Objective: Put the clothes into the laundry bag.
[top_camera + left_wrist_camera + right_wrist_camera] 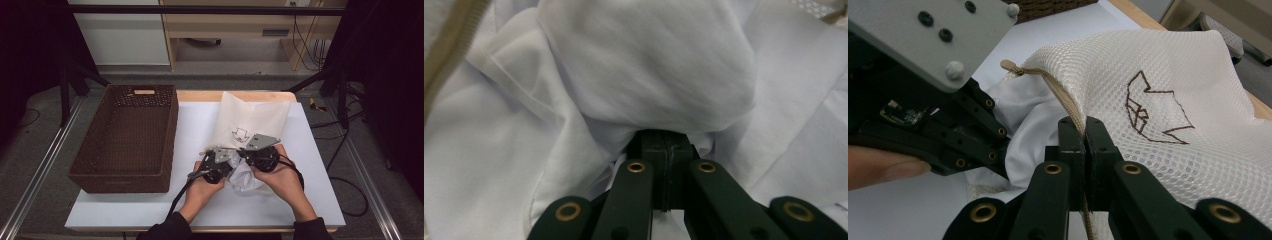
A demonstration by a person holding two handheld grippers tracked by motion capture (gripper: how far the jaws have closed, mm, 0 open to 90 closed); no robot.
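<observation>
Left claw [667,150] clamped on white cloth [644,75] at the mesh bag's [1168,100] mouth; right claw [1084,131] pinching the bag's zipper edge [1064,97]; bag on white bench [310,165] beside wicker basket [125,175].

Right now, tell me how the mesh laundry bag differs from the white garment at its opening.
The mesh laundry bag is cream honeycomb netting with a zipper and brown stitched emblem; the white garment is smooth, plain cloth. The bag lies mostly flat; the garment is bunched. The right gripper pinches the bag's zipper edge, the left gripper the garment.
</observation>
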